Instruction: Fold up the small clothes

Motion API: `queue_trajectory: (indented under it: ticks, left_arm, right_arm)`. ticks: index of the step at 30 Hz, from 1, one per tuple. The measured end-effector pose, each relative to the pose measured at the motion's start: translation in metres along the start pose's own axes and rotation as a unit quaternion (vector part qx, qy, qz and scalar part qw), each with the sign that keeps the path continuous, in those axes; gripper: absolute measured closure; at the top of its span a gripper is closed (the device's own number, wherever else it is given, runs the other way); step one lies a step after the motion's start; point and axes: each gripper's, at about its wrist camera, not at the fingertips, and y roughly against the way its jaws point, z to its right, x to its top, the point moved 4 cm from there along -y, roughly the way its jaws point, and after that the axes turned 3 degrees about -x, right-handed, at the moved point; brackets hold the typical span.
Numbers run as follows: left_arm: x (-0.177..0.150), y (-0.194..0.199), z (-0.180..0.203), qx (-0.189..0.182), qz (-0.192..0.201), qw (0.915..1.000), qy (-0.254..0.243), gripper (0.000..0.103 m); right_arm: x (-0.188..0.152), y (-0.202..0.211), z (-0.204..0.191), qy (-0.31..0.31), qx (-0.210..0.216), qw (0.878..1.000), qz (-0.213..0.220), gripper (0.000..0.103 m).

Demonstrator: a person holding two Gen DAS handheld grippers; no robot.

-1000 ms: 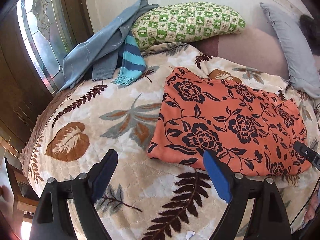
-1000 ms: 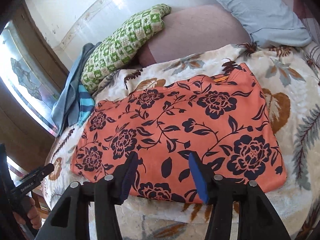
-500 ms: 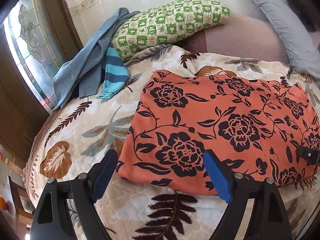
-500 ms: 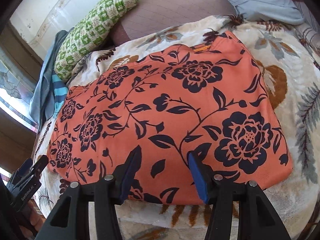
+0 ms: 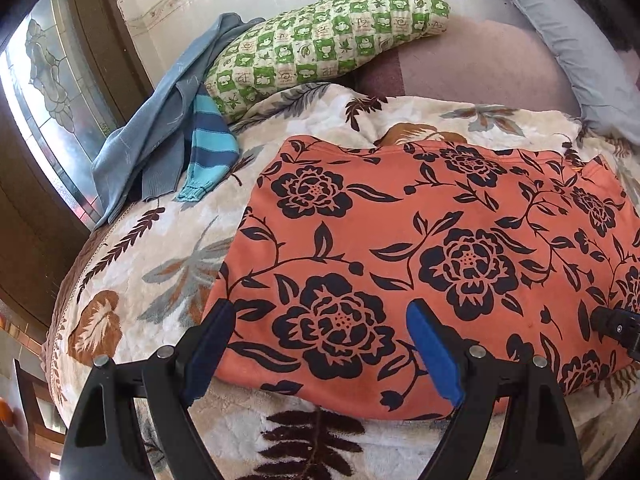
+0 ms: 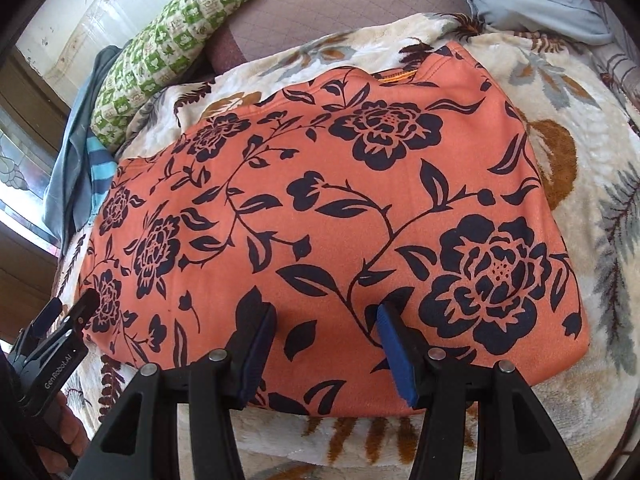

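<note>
An orange garment with black flowers (image 5: pixel 432 248) lies flat in a rectangle on the leaf-patterned blanket (image 5: pixel 160 256). It also shows in the right wrist view (image 6: pixel 320 220). My left gripper (image 5: pixel 316 344) is open and empty, over the garment's near left edge. My right gripper (image 6: pixel 326 344) is open and empty, over the garment's near edge toward the right. The left gripper's tip shows at the left of the right wrist view (image 6: pixel 60 320). The right gripper's tip shows at the right of the left wrist view (image 5: pixel 616 324).
A blue garment (image 5: pixel 160 132) and a blue striped sleeve (image 5: pixel 210 152) lie at the blanket's far left by a window (image 5: pixel 52 92). A green checked pillow (image 5: pixel 320 40) and a grey pillow (image 5: pixel 568 36) lie at the back, against the wall.
Both grippers have moved forward and lower toward the orange garment; its near edge now lies between each pair of open fingers. The garment has not moved.
</note>
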Motion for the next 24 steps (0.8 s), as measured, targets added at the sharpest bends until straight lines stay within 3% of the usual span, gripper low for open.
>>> queue_trajectory:
  ticks: [15, 24]
  left_arm:
    - [-0.003, -0.035, 0.019, -0.002, -0.029, 0.9996, -0.003, 0.015]
    - [-0.003, -0.047, 0.015, -0.002, -0.016, 0.9999, 0.004, 0.009]
  right_arm:
    - [0.002, -0.007, -0.008, 0.028, -0.012, 1.000, 0.001, 0.039]
    - [0.002, -0.013, -0.019, 0.064, -0.038, 0.997, 0.002, 0.035]
